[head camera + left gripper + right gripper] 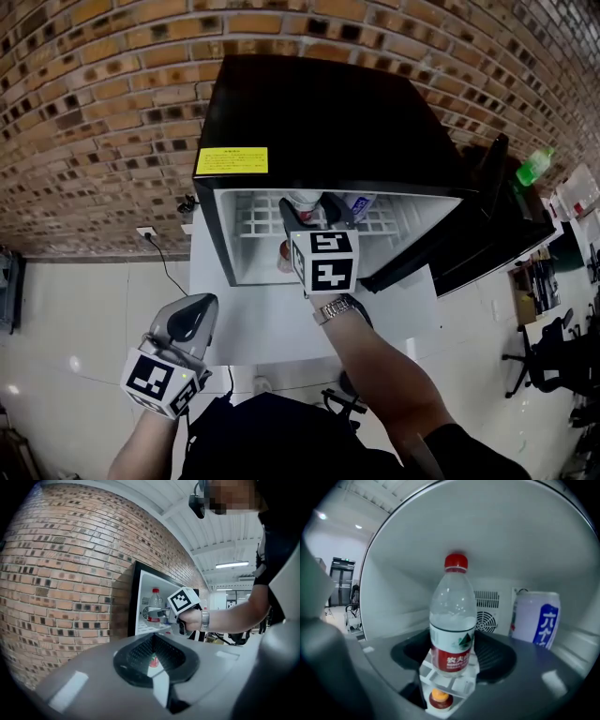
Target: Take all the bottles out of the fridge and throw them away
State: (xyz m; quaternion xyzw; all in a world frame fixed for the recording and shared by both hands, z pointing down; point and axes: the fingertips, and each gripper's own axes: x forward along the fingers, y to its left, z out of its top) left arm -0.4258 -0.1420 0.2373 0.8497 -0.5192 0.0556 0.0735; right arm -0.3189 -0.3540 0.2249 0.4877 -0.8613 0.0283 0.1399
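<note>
item: water bottle (pixel 452 620), clear, red cap, red label, part full
location: upright on the upper wire shelf (pixel 253 216) of the black fridge (pixel 319 112), whose door (pixel 469 225) stands swung open to the right
neighbour: white-and-blue can (pixel 534 618), just beside the water bottle, on its right in the right gripper view
below: second bottle (pixel 438 698), orange-and-red cap showing through the shelf bars, on the lower level
right gripper (pixel 317 216): reached into the fridge, jaws spread wide to either side of the water bottle, pads not pressing on it, nothing held
left gripper (pixel 192 314): low near the person's body, well apart from the fridge, jaws drawn together with nothing between them
stage (judged): approach to a grasp, this bottle not yet lifted
risk 1: one jaw meets the bottle before the other and shoves it; a tall bottle on thin bars likely tips
risk 2: a tipping bottle, or the outer jaw, knocks the can, which stands so close
risk 3: smooth thin plastic; too light a squeeze lets it slide out on the way, too hard a squeeze buckles it
risk 4: lifted too high while coming out, the cap catches the top of the fridge opening
risk 5: the lower bottle sits half hidden under the shelf and is easy to miss, leaving the task unfinished
unknown: no bin shows in any view, so the route to one cannot be judged
</note>
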